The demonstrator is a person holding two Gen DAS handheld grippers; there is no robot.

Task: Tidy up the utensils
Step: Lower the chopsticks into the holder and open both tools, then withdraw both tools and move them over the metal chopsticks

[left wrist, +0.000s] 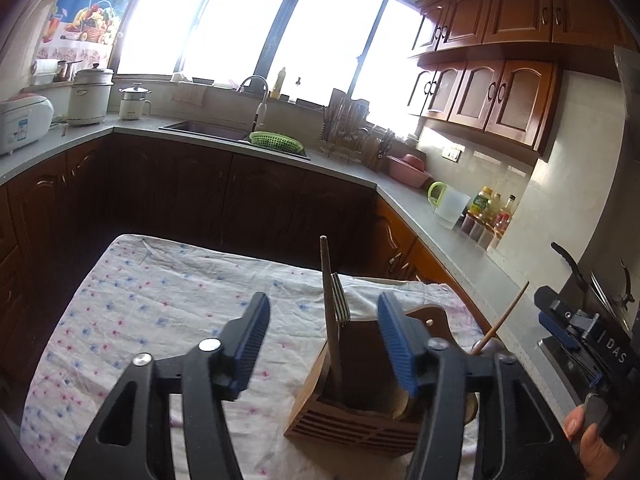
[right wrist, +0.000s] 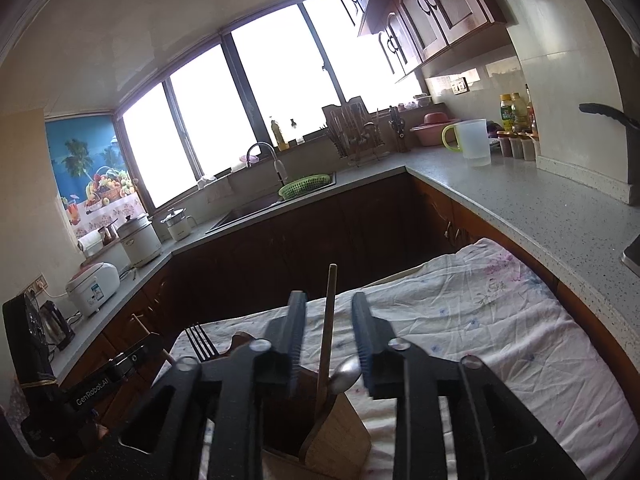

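Left wrist view: the left claw (left wrist: 323, 326) hangs with jaws apart, holding nothing, over a table (left wrist: 132, 300) draped in a white cloth with small flowers. A wooden holder (left wrist: 360, 404) stands on the cloth near its right edge; a fork (left wrist: 340, 300) and a dark stick (left wrist: 329, 292) rise upright from it between the pads. Behind lie dark cabinets, a sink (left wrist: 208, 129), a green basket (left wrist: 277, 142) and bright windows.

Right wrist view: the right claw (right wrist: 329, 328) stands open around a wooden stick (right wrist: 327, 320) without touching it. A spoon (right wrist: 347, 372) leans in the holder (right wrist: 336, 428). A grey counter (right wrist: 520, 196) runs along the right, carrying a jug (right wrist: 474, 142).
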